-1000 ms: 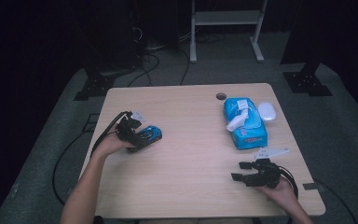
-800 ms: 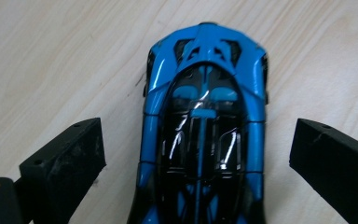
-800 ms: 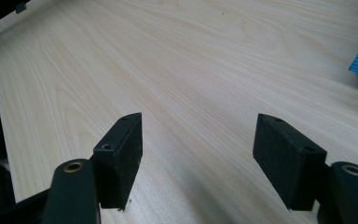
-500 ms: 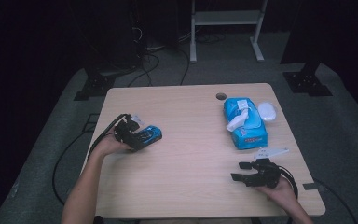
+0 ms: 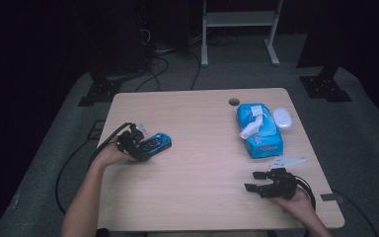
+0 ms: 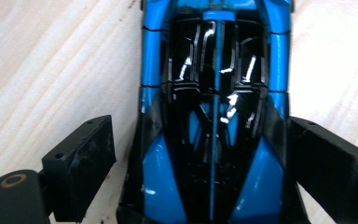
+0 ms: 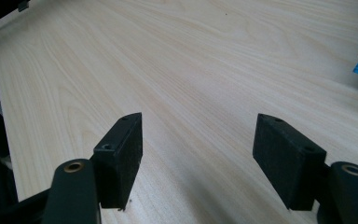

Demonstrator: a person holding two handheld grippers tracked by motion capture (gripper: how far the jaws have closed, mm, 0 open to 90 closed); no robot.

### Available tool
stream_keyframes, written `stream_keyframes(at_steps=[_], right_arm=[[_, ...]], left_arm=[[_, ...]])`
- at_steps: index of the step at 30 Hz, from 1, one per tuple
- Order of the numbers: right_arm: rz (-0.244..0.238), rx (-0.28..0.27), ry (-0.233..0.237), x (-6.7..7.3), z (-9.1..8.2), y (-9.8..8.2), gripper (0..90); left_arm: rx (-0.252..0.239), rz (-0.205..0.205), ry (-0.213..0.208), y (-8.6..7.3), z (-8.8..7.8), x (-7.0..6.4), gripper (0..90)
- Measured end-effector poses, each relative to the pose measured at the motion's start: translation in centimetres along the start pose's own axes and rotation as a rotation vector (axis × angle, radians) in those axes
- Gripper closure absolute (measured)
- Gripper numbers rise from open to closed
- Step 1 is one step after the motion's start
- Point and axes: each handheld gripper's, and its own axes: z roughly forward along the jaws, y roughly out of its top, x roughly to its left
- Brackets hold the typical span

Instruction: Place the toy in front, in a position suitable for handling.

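Item 1: blue and black toy car [image 6: 214,116], lying on the wooden surface [image 5: 202,163] near its left edge, far left of the blue wipes pack [image 5: 259,129], which serves as landmark here.

Item 2: left hand-held gripper [image 5: 145,146], at the car, well left of the wipes pack. Its jaws straddle the car's body and have just been closing. In the left gripper view the right-hand pad lies against the car's flank; a narrow gap shows between the left-hand pad and the car, so the jaws are not yet clamped on it.

Item 3: right hand-held gripper [image 5: 255,181], below the wipes pack toward the person's side, held low over bare wood. Jaws stand wide apart with nothing between them, as seen in the right gripper view [image 7: 198,154].

Item 4: white oval object [image 5: 283,118], just right of the wipes pack.

Item 5: round hole [image 5: 234,102] in the surface, just beyond the wipes pack's far left corner.
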Motion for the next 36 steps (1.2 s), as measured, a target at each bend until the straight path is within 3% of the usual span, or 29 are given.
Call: stream_keyframes(at_steps=[7,9,11,13,21,36], right_arm=[[-0.001,0.001,-0.002,0.0,0.0,0.0,32.5],[0.001,-0.001,-0.002,0.0,0.0,0.0,32.5],[0.002,-0.001,-0.001,0.0,0.0,0.0,32.5],[-0.001,-0.002,-0.002,0.0,0.0,0.0,32.5],[0.002,-0.004,-0.003,0.0,0.0,0.0,32.5],[0.000,-0.003,-0.005,0.0,0.0,0.0,32.6]], left_arm=[[-0.001,-0.022,-0.030,-0.2,0.2,0.3,13.8],[-0.011,-0.020,-0.051,-0.2,0.1,0.3,22.7],[-0.018,0.009,-0.034,-0.3,-0.2,0.0,24.0],[-0.030,0.009,-0.034,-0.4,-0.2,-0.1,24.2],[-0.080,-0.010,-0.037,-1.2,-0.4,-0.1,24.5],[-0.179,-0.028,-0.042,-1.2,-1.4,-0.1,24.5]])
